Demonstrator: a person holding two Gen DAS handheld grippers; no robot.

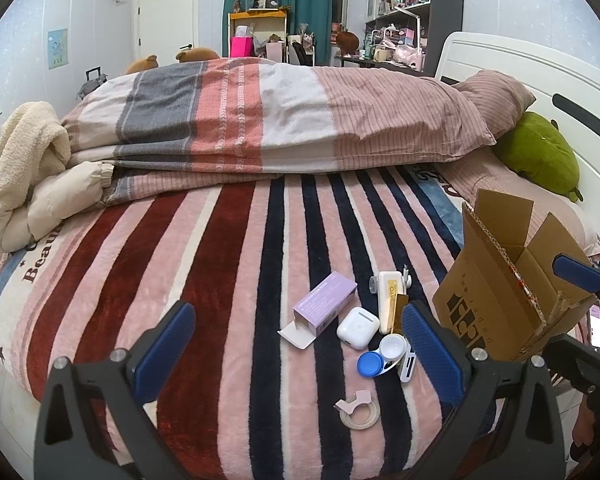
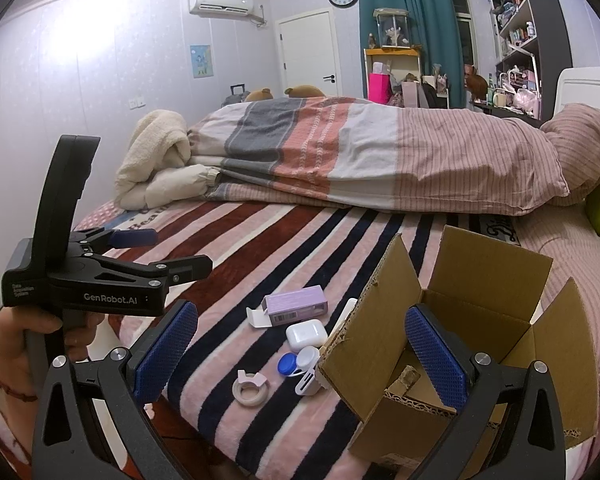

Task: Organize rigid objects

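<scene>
Little of the sorting looked done. On the bed (image 1: 228, 248), near its front edge, a loose cluster lay out on the striped blanket: a purple carton (image 1: 324, 303) with its end flap open, a white earbud case (image 1: 357, 327) just beside it, a lens case (image 1: 381, 356) with one blue cap, a yellow-and-white pack (image 1: 389, 300), a small white card reader (image 1: 407, 365), and a tape ring (image 1: 359, 409) nearest the edge. The cardboard box (image 2: 483, 280) stood open toward the bed's right front corner, just right of the cluster; its inside was only partly visible, with one brownish scrap showing, so I cannot tell what had gone in.

The left gripper (image 1: 296, 344) was spread wide and empty above the cluster. The right gripper (image 2: 300, 352) was likewise wide and empty, at the box's near flap. By my reckoning every visible item remained to be boxed.
</scene>
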